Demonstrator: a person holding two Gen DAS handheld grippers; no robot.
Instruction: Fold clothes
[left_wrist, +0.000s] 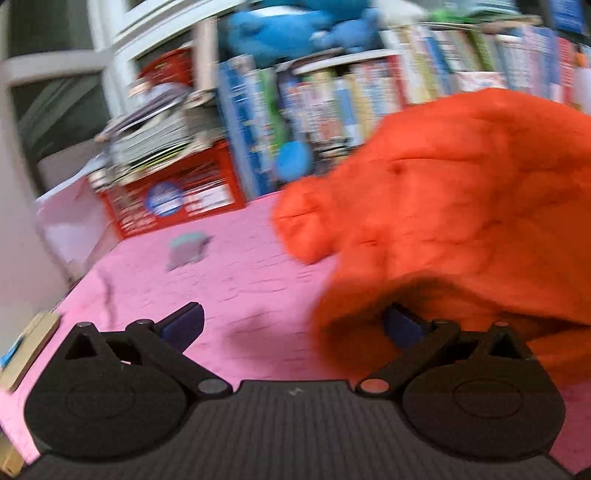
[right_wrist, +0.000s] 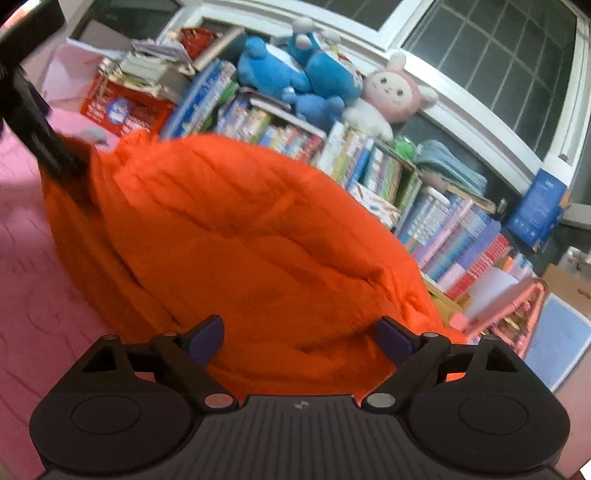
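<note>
A puffy orange quilted garment (left_wrist: 461, 221) lies heaped on the pink bedsheet (left_wrist: 229, 266), filling the right half of the left wrist view. My left gripper (left_wrist: 293, 325) stands open. Bare pink sheet shows between its fingers, and an orange fold drapes over the right fingertip (left_wrist: 400, 325). In the right wrist view the same garment (right_wrist: 258, 236) bulges straight ahead. My right gripper (right_wrist: 300, 341) is open, with the near hem of the orange cloth lying loose between its blue pads. The blurred dark body of the left tool (right_wrist: 40, 125) shows at the garment's far left edge.
A packed row of books (right_wrist: 369, 162) lines the far side of the bed, with blue plush toys (right_wrist: 295, 70) and a pink one (right_wrist: 391, 96) on top. A red box (left_wrist: 173, 195) under stacked papers stands at the back left. A small grey item (left_wrist: 188, 251) lies on the sheet.
</note>
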